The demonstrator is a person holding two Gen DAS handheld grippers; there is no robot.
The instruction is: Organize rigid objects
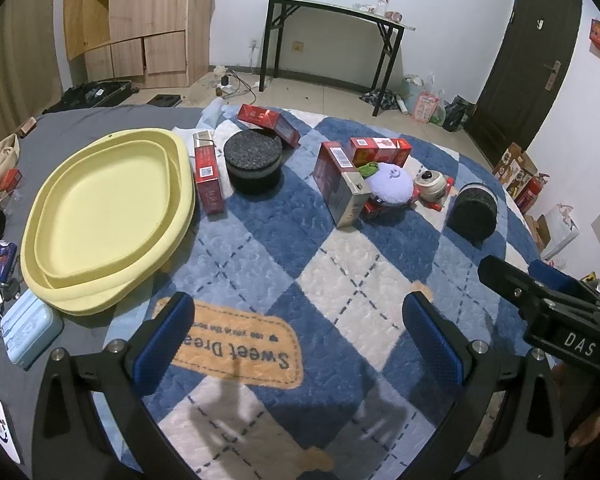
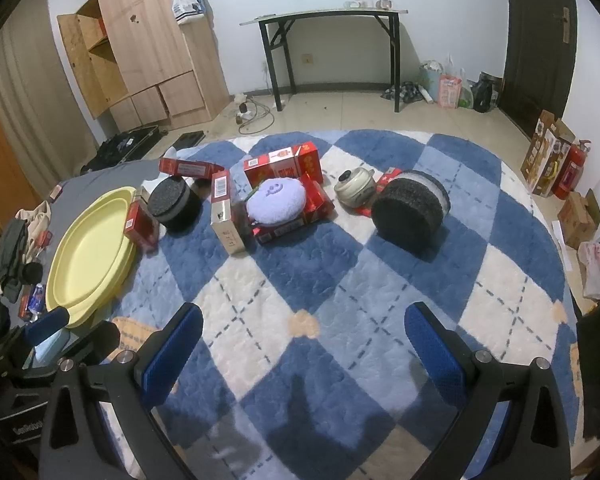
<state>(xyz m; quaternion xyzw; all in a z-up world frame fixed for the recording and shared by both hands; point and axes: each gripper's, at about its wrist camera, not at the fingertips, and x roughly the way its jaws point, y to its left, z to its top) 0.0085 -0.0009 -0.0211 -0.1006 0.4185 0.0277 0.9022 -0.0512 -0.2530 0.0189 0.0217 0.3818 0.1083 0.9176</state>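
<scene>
On a blue and white checked blanket [image 1: 260, 248] lie several red boxes [image 1: 209, 178] [image 2: 284, 166], two black foam cylinders [image 1: 253, 160] [image 2: 410, 210], a lilac plush [image 1: 390, 183] [image 2: 274, 202] and a small ceramic pot [image 1: 431, 184] [image 2: 354, 190]. A stack of yellow oval trays [image 1: 104, 216] [image 2: 88, 256] sits at the left. My left gripper [image 1: 300, 340] hovers open over the blanket's near part, holding nothing. My right gripper [image 2: 304, 344] is open too, empty, well short of the objects. Each gripper shows at the edge of the other's view.
Clutter lies left of the trays: a pale blue case [image 1: 30, 326], bags and small items on grey sheet. Behind the bed stand a wooden cabinet [image 2: 148, 44], a black folding table [image 2: 332, 40], a dark door [image 2: 536, 40], and boxes and bags on the floor.
</scene>
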